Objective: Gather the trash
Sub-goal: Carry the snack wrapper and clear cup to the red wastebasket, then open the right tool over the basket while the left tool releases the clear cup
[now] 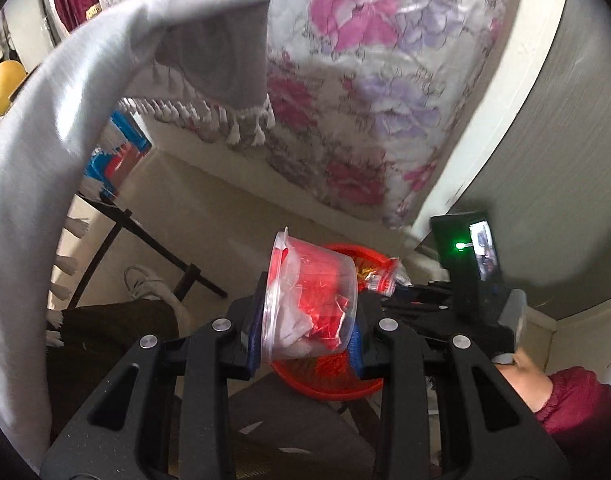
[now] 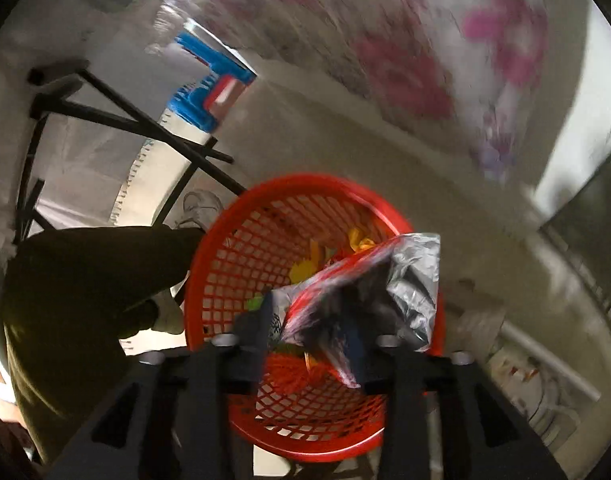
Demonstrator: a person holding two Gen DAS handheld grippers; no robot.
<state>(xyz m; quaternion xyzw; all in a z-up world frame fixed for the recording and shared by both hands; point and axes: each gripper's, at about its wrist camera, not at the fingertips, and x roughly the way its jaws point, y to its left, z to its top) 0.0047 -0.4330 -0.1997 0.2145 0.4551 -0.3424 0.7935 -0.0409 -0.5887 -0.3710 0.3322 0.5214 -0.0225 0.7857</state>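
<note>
A clear plastic cup [image 1: 309,300] stuffed with red wrappers is clamped sideways between the jaws of the left gripper [image 1: 305,332]. A crumpled silver-and-red wrapper [image 2: 369,288] is seen at the parted jaws of the right gripper [image 2: 311,344], lying against the right finger directly above a red mesh basket [image 2: 241,264] already holding yellow scraps. Beyond the jaws, pale floor [image 1: 225,200] is bordered by a floral bedspread [image 1: 365,80]; a grey fringed cloth [image 1: 85,100] is draped to the left.

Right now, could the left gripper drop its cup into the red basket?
Probably yes. The left gripper holds the cup above the red basket, with nothing between them; the right gripper's wrapper hangs over another part of the basket.
</note>
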